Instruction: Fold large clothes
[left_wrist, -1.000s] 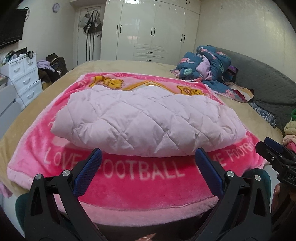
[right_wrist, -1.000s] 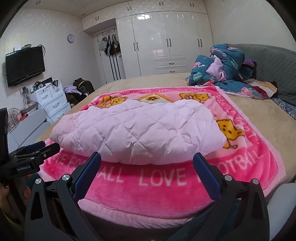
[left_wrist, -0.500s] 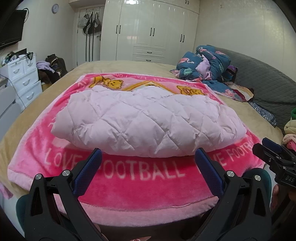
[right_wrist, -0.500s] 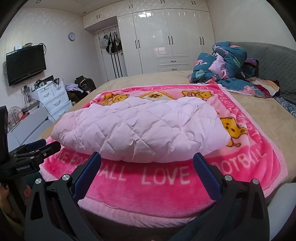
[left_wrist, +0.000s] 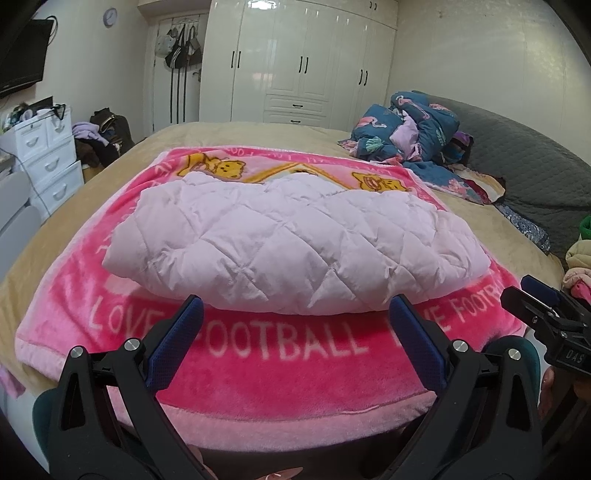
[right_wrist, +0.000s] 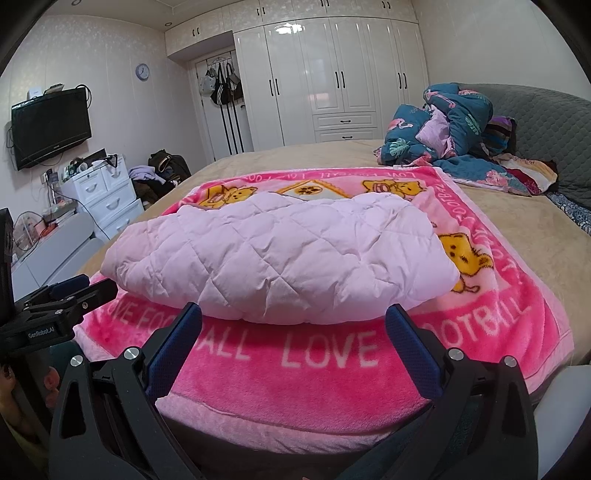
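A pale pink quilted garment (left_wrist: 291, 243) (right_wrist: 280, 258) lies folded into a puffy bundle on a bright pink blanket (left_wrist: 288, 350) (right_wrist: 325, 365) lettered "LOVE FOOTBALL", spread over a tan bed. My left gripper (left_wrist: 295, 310) hangs open just short of the bundle's near edge, above the blanket, with nothing between its blue-padded fingers. My right gripper (right_wrist: 293, 315) is open too, in front of the bundle's near edge and empty. Each gripper shows at the side of the other's view: the right gripper (left_wrist: 550, 310) and the left gripper (right_wrist: 66, 299).
A heap of dark blue patterned bedding (left_wrist: 410, 129) (right_wrist: 443, 122) sits at the far right of the bed beside a grey headboard (left_wrist: 528, 166). White drawers (right_wrist: 99, 195) and a wall television (right_wrist: 50, 127) stand at left, white wardrobes (left_wrist: 299, 62) behind.
Both grippers have drifted slightly, so the bundle sits a little differently in view. Nothing was grasped or let go, and the garment has not moved.
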